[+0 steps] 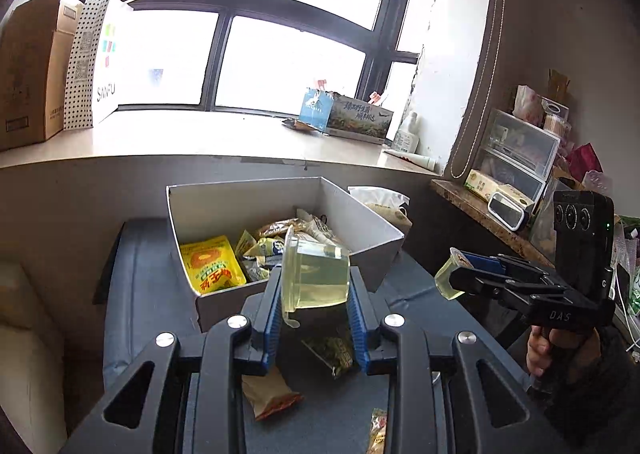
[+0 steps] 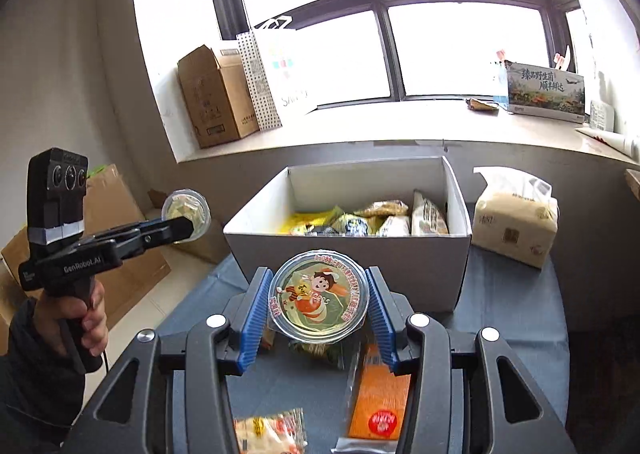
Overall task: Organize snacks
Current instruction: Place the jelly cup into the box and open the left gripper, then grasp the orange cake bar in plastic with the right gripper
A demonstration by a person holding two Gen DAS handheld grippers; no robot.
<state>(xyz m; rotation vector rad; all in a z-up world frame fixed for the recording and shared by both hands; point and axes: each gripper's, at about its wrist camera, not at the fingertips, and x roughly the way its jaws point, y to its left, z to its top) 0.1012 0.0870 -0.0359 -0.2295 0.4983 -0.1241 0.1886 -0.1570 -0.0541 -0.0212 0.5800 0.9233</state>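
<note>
My left gripper (image 1: 314,286) is shut on a clear jelly cup (image 1: 316,272) of pale yellow jelly, held just in front of the white snack box (image 1: 360,213); it also shows in the right wrist view (image 2: 186,223). My right gripper (image 2: 318,296) is shut on a second jelly cup (image 2: 318,296) with a cartoon lid, held before the box (image 2: 360,250); it shows at the right of the left wrist view (image 1: 452,278). The box holds several snack packets, among them a yellow one (image 1: 210,266).
Loose snack packets lie on the blue-covered table below the grippers: an orange one (image 2: 378,398), a green one (image 1: 332,354), a brown one (image 1: 268,394). A tissue pack (image 2: 516,221) stands right of the box. Cardboard boxes (image 2: 216,93) stand on the windowsill.
</note>
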